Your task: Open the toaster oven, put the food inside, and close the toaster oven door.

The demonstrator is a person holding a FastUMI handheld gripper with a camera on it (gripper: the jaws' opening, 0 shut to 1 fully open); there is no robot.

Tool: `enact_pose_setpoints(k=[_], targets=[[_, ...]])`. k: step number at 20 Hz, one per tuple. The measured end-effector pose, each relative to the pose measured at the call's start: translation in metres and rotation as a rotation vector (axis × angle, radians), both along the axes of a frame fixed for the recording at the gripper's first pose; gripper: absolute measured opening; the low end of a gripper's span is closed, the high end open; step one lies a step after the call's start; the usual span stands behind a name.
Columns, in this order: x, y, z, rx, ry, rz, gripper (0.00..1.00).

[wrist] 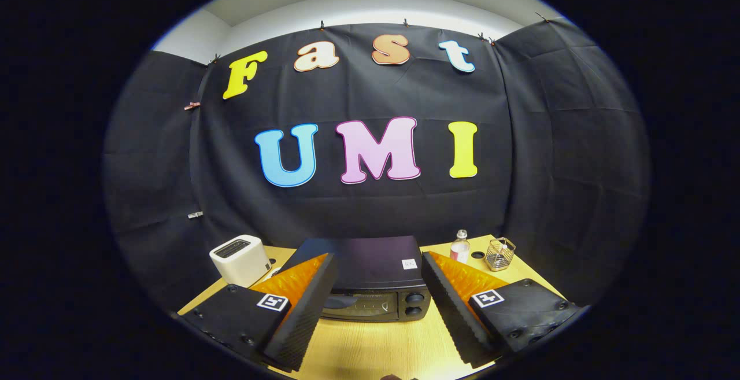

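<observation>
Tongs (378,305) hang wide open above the wooden counter (376,351), gripping nothing, the two fingers splayed apart. From the tongs, a white toaster (240,258) stands at about ten o'clock, beyond the left finger. At twelve o'clock, between and just ahead of the fingers, sits the black toaster oven (370,281), its door shut and two knobs on its right. At about two o'clock stand a small clear bottle (460,247) and, beside it, a wire basket (500,254).
</observation>
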State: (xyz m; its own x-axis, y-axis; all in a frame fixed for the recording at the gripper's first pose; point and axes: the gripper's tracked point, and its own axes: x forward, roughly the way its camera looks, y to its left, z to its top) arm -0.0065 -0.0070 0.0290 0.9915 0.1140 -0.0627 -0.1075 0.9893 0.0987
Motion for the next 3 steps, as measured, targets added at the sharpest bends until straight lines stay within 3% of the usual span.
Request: enact_pose_setpoints(k=[3], targets=[[0.005,0.0041,0.0045,-0.006,-0.017,0.0,0.99]])
